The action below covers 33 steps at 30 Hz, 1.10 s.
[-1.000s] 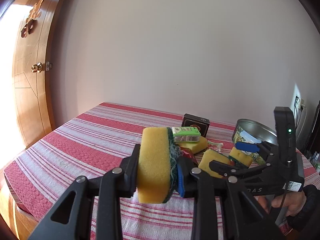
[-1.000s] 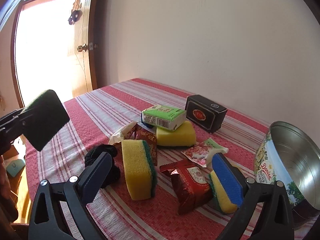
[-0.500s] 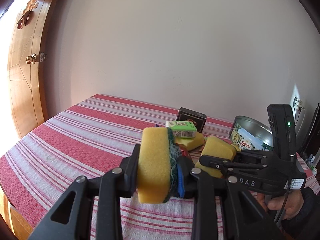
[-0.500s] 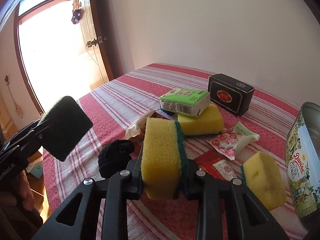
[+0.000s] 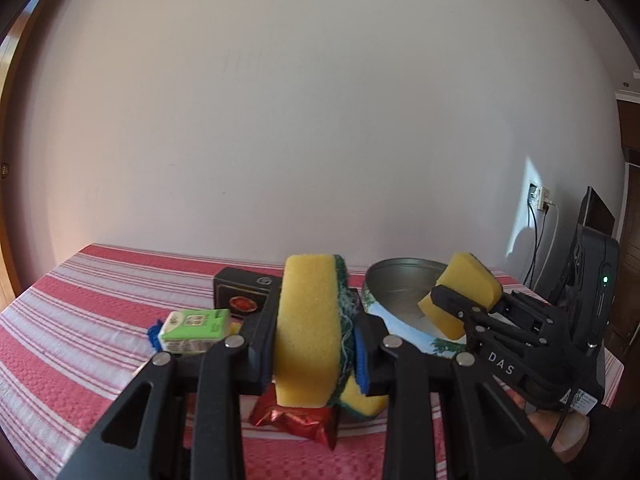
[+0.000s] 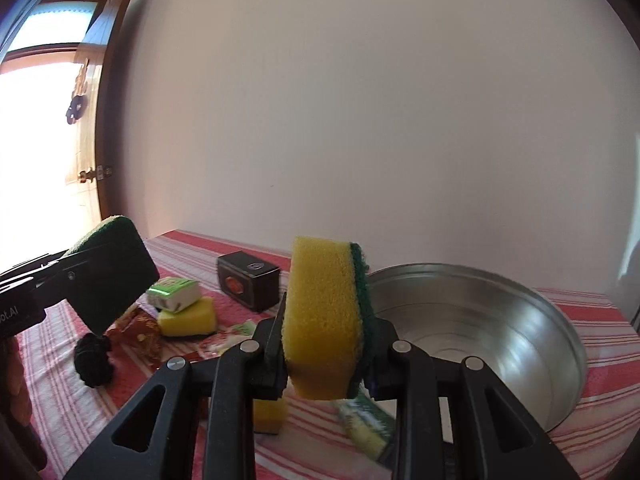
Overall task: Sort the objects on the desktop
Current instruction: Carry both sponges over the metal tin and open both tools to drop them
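Left gripper (image 5: 316, 344) pinching a sponge (image 5: 308, 332), right gripper (image 6: 326, 344) pinching another sponge (image 6: 324, 320)

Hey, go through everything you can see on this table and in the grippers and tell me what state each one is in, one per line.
Left gripper: shut on a sponge, held off the table.
Right gripper: shut on a second sponge, held near the tin.
Round tin: open, no lid, inside looks empty.
Black box: closed, standing on the cloth.
Green carton: resting on a loose yellow sponge.
Red packet: lying on the cloth.
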Each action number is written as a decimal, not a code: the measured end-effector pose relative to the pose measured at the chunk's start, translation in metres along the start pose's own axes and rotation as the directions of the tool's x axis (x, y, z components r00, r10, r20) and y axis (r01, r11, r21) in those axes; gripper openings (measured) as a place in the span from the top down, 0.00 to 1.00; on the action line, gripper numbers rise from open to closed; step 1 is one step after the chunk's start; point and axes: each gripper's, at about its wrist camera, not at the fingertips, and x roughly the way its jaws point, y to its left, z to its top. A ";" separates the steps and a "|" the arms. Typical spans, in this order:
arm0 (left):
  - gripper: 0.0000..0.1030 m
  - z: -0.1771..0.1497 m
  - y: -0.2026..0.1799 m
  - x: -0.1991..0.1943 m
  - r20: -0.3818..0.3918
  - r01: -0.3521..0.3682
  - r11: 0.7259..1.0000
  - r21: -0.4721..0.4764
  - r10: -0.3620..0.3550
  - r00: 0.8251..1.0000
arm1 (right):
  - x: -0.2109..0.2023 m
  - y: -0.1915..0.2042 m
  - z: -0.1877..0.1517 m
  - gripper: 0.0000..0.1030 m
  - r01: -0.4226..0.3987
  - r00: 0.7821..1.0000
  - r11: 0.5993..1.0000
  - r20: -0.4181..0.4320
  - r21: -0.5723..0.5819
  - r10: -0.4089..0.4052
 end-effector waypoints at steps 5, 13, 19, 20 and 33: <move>0.71 0.011 -0.048 0.034 0.014 0.088 0.995 0.047 -0.089 0.996 | -0.012 -0.048 0.003 0.70 0.134 0.990 0.991 0.043 0.022 -0.135; 0.71 0.008 -0.115 0.085 0.007 0.145 0.982 0.121 -0.147 0.989 | -0.014 -0.113 0.005 0.70 0.294 0.955 0.954 0.024 0.057 -0.296; 0.71 0.000 -0.148 0.119 -0.037 0.153 0.982 0.110 -0.149 0.988 | -0.004 -0.142 0.003 0.70 0.339 0.940 0.937 -0.061 0.080 -0.335; 0.71 -0.001 -0.151 0.124 -0.044 0.149 0.983 0.109 -0.145 0.988 | -0.003 -0.148 0.002 0.70 0.338 0.940 0.936 -0.079 0.095 -0.332; 0.71 -0.020 -0.169 0.145 -0.100 0.113 0.982 0.151 -0.099 0.990 | 0.013 -0.160 -0.013 0.70 0.326 0.938 0.938 -0.165 0.118 -0.305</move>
